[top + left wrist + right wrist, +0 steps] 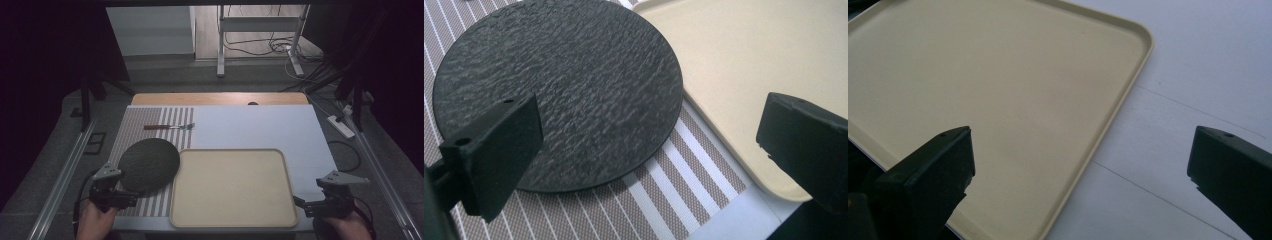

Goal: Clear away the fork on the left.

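Slate plate just ahead of left gripper, beside tray, both grippers' jaws apart

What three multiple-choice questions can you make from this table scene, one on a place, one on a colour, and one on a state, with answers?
1. Where does the fork lie?
A. On the tray
B. On the striped placemat, beyond the plate
C. On the dark plate

2. What colour is the tray?
A. Beige
B. Red
C. Blue

3. How does the left gripper stand?
A. Shut on the fork
B. Shut on the plate
C. Open, holding nothing

Answers: 1 B, the fork rests on the striped placemat past the round dark plate. 2 A, its surface is pale beige. 3 C, its jaws stand wide apart.
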The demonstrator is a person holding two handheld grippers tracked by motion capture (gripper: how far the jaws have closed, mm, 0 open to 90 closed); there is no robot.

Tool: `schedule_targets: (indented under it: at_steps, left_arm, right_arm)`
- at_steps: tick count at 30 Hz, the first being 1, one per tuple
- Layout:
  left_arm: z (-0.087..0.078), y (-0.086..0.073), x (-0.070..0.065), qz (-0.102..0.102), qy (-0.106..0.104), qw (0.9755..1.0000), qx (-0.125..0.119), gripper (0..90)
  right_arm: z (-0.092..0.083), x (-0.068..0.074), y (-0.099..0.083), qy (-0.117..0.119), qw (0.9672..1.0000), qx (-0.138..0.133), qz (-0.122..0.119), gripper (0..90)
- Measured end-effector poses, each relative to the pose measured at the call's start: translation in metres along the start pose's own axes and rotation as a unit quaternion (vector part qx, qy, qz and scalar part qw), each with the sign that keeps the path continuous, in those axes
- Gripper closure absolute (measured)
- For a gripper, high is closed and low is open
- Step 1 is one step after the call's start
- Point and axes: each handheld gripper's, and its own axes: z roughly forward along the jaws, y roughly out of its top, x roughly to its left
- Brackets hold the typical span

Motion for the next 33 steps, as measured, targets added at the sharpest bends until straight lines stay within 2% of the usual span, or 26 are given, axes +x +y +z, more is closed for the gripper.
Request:
schedule_targets:
  at_steps: [10, 14, 24, 33]
  left_arm:
    - [0.016, 0.019, 0.009, -0.003, -0.005, 1.0000, 0.008, 0.0]
    - [0.025, 0.024, 0.011, -0.002, -0.008, 0.9998, 0.018, 0.0]
    - [0.046, 0.047, 0.016, 0.017, -0.006, 0.9993, 0.031, 0.0]
    - [0.070, 0.066, 0.024, 0.013, -0.013, 0.9990, 0.040, 0.1]
  right_arm:
    - [0.000, 0.000, 0.000, 0.003, 1.0000, -0.001, 0.000, 0.0]
    - [0.000, 0.000, 0.000, 0.003, 1.0000, -0.001, -0.001, 0.0]
    - [0.000, 0.000, 0.000, 0.006, 1.0000, -0.001, 0.001, 0.0]
    - [0.000, -0.001, 0.000, 0.007, 1.0000, -0.001, 0.000, 0.0]
